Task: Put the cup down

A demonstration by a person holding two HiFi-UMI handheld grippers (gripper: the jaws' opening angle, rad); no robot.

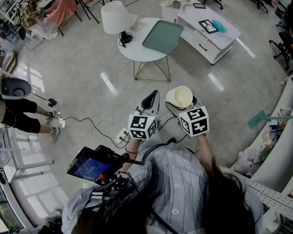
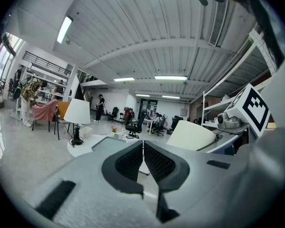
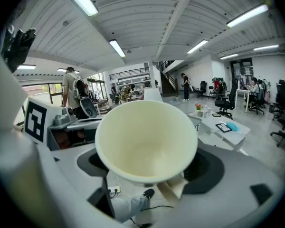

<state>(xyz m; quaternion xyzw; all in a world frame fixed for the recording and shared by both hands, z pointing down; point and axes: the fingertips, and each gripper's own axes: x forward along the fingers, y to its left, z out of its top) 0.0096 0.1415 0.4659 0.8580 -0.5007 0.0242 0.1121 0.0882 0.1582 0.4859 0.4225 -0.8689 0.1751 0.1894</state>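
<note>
The cup [image 3: 146, 141] hides most of the right gripper [image 3: 149, 167] in its own view. The head view's left edge cuts off a person [image 1: 12, 108]; things on the upper-right bench [image 1: 228, 36] are too small to tell

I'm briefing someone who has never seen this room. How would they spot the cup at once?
Find the round white table; just below it in the head view are two hand-held grippers. The cup sits gripped between the jaws of the right gripper. It is cream, round-mouthed and empty, while the left gripper beside it is shut on nothing.
</note>
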